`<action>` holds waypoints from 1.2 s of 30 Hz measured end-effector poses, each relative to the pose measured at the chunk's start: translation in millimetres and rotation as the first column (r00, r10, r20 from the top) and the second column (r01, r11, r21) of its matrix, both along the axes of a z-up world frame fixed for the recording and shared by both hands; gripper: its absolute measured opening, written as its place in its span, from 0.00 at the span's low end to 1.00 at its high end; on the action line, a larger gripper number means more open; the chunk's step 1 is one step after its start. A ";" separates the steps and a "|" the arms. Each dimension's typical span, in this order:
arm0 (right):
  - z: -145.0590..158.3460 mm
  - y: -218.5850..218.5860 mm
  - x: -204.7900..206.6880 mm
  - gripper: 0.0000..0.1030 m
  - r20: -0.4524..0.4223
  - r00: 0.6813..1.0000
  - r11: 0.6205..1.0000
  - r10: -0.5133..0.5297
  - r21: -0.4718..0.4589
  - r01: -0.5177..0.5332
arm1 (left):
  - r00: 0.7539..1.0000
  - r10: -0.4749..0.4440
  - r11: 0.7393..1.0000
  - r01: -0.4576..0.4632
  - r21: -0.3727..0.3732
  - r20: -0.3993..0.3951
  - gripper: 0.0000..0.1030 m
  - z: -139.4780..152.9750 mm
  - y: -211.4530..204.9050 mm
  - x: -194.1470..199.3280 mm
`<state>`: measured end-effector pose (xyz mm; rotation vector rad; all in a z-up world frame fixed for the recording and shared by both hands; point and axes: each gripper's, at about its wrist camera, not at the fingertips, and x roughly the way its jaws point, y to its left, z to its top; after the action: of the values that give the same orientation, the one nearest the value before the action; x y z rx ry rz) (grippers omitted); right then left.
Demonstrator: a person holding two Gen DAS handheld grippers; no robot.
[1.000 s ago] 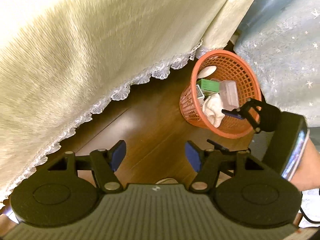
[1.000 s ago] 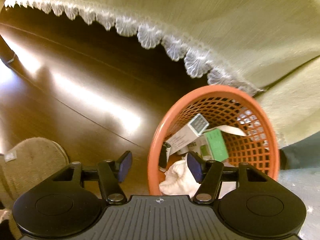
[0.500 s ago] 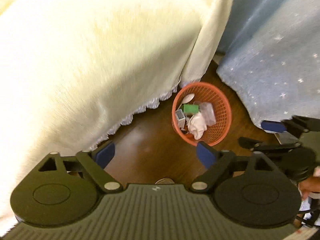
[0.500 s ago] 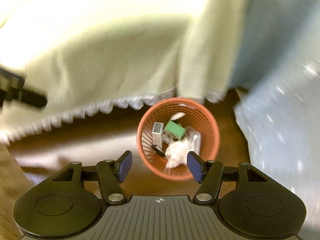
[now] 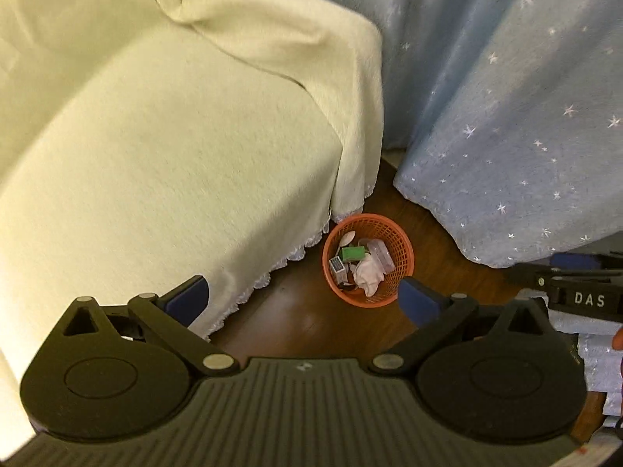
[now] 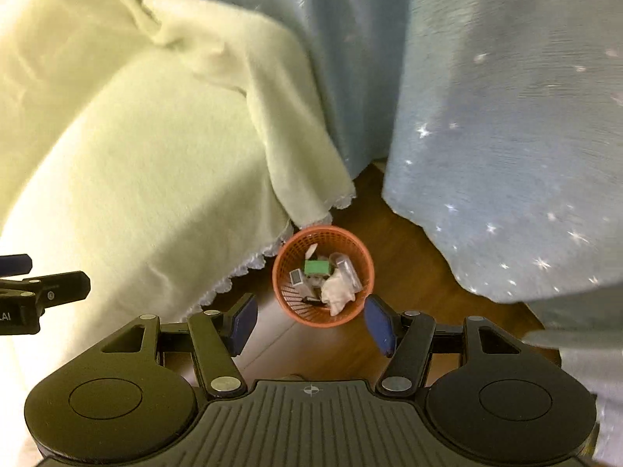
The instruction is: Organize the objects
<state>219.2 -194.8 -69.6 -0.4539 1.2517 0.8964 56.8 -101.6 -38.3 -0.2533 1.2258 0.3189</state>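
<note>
A bedroom at home, as far as I can see from my cameras.

I look down on a bed draped in a cream blanket (image 5: 163, 148) with a lace-scalloped hem, pale blue star-dotted curtains (image 5: 506, 116) hanging to a dark wooden floor (image 5: 296, 311), and a small orange mesh wastebasket (image 5: 403, 268) holding boxes and crumpled tissue beside the bed's corner.

Basket (image 5: 403, 268): orange mesh, upright on wood floor, beside cream cloth's lace hem.
Contents: green box (image 5: 352, 253), white wad (image 5: 369, 274), small packets.
</note>
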 end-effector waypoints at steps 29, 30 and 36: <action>56.2 15.6 -36.6 0.56 0.027 0.999 0.999 -0.044 0.029 0.044 | 1.000 -0.015 0.996 0.014 0.093 0.003 0.98 57.8 32.6 -26.6; 56.6 15.6 -38.0 0.56 0.028 0.999 0.999 -0.045 0.031 0.044 | 1.000 -0.018 0.995 0.017 0.095 0.006 0.98 58.9 32.9 -26.8; 57.2 14.8 -41.8 0.56 0.034 0.998 0.998 -0.057 0.029 0.056 | 0.999 -0.035 0.994 0.033 0.108 0.015 0.98 61.5 30.7 -28.4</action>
<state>177.4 -180.0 -12.4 -0.4083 1.2126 0.8536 28.5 -70.9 23.2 -0.1419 1.1915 0.3512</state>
